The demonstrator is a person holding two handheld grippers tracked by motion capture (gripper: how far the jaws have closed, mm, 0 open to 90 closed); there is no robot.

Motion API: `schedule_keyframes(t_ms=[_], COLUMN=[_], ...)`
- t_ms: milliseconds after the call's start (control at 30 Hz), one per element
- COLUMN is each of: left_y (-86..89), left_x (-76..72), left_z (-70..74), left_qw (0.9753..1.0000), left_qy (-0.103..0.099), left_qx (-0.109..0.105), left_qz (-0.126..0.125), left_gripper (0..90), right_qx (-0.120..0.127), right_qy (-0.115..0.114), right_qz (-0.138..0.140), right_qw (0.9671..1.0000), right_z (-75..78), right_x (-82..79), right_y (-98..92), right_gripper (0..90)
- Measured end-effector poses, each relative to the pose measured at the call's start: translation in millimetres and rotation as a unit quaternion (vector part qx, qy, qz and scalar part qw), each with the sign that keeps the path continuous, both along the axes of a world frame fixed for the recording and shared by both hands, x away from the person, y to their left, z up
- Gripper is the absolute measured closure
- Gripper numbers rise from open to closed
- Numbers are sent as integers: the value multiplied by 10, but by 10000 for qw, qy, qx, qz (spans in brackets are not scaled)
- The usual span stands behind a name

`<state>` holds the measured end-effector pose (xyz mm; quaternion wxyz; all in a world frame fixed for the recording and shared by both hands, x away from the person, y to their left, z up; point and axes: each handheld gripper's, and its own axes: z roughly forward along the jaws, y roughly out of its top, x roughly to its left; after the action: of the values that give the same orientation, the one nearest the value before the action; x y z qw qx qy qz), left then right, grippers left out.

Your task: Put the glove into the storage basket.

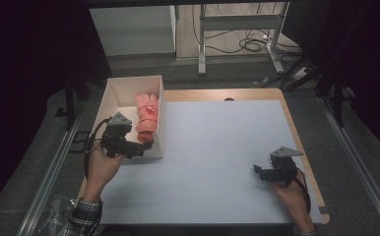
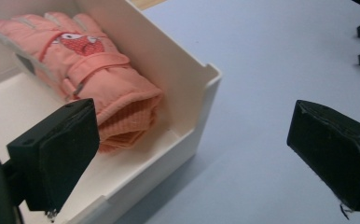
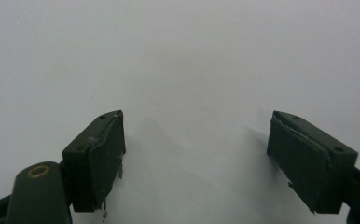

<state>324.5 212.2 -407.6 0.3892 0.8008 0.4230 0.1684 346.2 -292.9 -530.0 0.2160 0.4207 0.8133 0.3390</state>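
Pink padded winter gloves [image 2: 89, 70] lie stacked in the white open box [image 2: 187, 79], against its wall.
Your left gripper [image 1: 141, 147] hangs over the box's near corner, fingers wide and empty; your right gripper [image 1: 262, 172] rests open on the pale surface [image 1: 217, 147]. Soft, light, squashy: pinch the ribbed cuffs.

Not much you can't make out here, tbh. In the left gripper view the pink glove [image 2: 99, 79] has its fingertips cut off at about 10 o'clock by the frame edge, and its cuff sits partly behind the near jaw. The white box [image 2: 187, 88] runs out of frame at the left and bottom too. From the high view, the little red patch on the glove [image 1: 147, 114] is too small to read, and the bench [image 1: 217, 147] loses its near edge at 6 o'clock.
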Motion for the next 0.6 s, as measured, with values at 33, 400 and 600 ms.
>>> schedule_keyframes(t_ms=[33, 400, 600], left_y=[-22, -222, -396], left_x=[-17, -147, -197], left_z=[-7, -35, -43], left_qw=[10000, 9995, 9986], left_qy=[-6, -67, -77], left_qx=[9, -22, -42], left_qz=[-30, -297, -523], left_gripper=[27, 27, 26], right_qx=[3, 4, 3], right_qy=[8, 2, 0], right_qz=[-2, 1, 1], right_qw=[10000, 10000, 10000], right_z=[1, 0, 0], right_x=[-1, 0, 0], right_y=[1, 1, 1], right_gripper=[194, 193, 193])
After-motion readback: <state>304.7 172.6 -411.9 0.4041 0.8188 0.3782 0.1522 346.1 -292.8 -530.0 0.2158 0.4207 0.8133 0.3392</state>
